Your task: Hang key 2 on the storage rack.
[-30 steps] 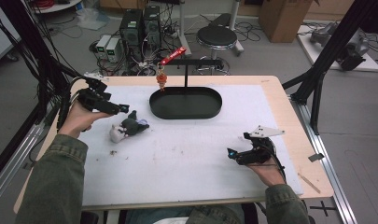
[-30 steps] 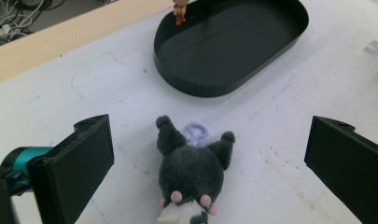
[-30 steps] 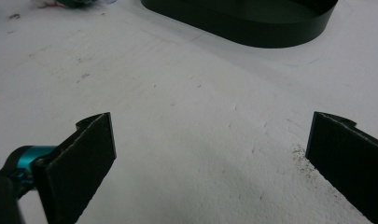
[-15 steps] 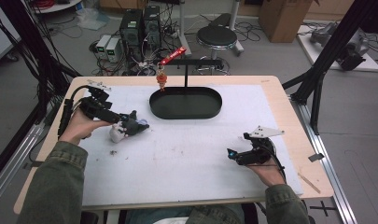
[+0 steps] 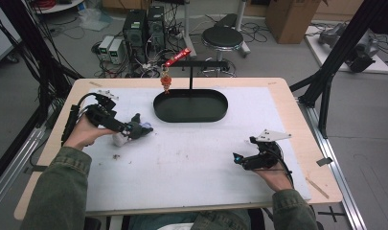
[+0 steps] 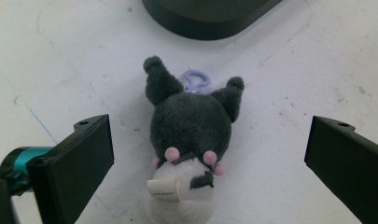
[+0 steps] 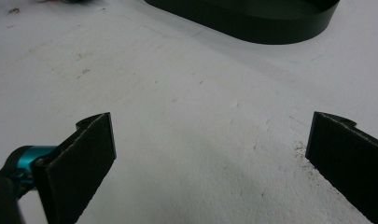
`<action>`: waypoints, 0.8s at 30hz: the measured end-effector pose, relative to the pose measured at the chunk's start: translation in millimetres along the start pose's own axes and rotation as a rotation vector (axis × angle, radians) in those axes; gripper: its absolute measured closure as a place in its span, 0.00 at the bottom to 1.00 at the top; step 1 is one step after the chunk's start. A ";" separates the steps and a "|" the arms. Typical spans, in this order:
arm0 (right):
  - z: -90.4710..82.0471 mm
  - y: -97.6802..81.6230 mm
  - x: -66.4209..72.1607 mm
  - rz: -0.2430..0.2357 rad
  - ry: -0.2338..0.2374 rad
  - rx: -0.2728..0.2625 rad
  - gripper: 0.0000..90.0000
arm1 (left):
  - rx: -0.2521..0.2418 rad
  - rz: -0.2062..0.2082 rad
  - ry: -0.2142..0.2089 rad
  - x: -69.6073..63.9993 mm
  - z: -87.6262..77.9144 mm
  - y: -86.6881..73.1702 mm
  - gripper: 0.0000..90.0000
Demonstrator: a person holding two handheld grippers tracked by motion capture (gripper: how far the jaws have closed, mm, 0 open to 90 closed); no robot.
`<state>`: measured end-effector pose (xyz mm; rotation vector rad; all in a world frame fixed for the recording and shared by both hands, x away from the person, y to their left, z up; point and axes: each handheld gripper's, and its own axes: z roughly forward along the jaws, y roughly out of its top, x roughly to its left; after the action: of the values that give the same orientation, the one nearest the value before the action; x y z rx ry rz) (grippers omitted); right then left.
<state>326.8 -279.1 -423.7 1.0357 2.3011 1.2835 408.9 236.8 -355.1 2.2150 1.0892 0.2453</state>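
I have the left gripper (image 5: 134, 130) poised over the small dark-grey and white plush toy with a lilac clip loop (image 6: 189, 140), which lies on the white counter (image 5: 191, 158) at about 8 o'clock from the black oval tray (image 5: 190, 105). Its jaws stand wide apart, empty, one on each side of the plush head without touching it. To grip well, I judge I should lower until the pads flank the round head below the ears, stay centred, then close gently, since the plush will squash. The right gripper (image 5: 240, 159) rests at 4 o'clock, jaws wide and empty over bare counter.
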 end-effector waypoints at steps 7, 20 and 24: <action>0.3 -0.1 -0.3 -0.008 0.002 0.004 0.01 | 0.080 0.007 -0.012 1.5 13.9 -5.0 0.03; -0.7 -0.6 0.6 -0.006 0.000 0.011 0.01 | 0.179 -0.030 0.011 8.3 26.8 -11.0 0.16; -0.8 -0.7 0.2 -0.008 -0.001 0.010 0.01 | 0.195 -0.051 0.004 10.8 30.1 -17.0 0.23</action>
<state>325.9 -279.7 -423.8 1.0283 2.3112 1.2698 417.7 238.4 -390.2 2.3545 1.2150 0.1256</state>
